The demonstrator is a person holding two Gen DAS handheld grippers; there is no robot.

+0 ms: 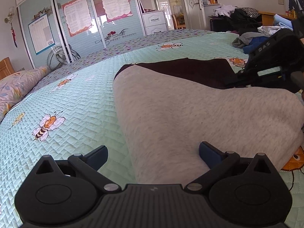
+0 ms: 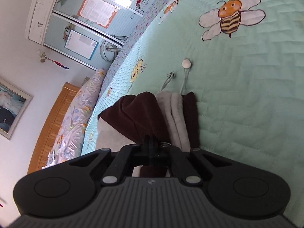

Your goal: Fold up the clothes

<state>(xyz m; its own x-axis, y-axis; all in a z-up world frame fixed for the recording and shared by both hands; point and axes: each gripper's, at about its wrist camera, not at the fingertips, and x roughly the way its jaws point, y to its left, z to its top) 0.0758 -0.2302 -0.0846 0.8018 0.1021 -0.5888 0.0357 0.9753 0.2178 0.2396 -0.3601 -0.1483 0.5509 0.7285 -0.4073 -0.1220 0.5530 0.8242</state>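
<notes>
A grey garment [image 1: 180, 117] with a dark brown part [image 1: 190, 70] lies on the mint bee-print bedspread [image 1: 66, 104]. My left gripper [image 1: 153, 154] hovers low over its near end, open, blue fingers astride the grey cloth without pinching it. The right gripper [image 1: 241, 79] shows at the right edge of the left wrist view, on the brown cloth. In the right wrist view my right gripper [image 2: 152, 142] is shut on the brown fabric [image 2: 136, 114], bunched beside grey folds [image 2: 174, 114]. Two drawstrings [image 2: 185, 72] trail onto the bedspread [image 2: 247, 95].
A heap of other clothes [image 1: 252, 38] sits at the bed's far right. A floral pillow [image 1: 17, 87] lies at the left by a wooden headboard [image 2: 51, 125]. Sliding wardrobe doors [image 1: 76, 24] stand behind the bed.
</notes>
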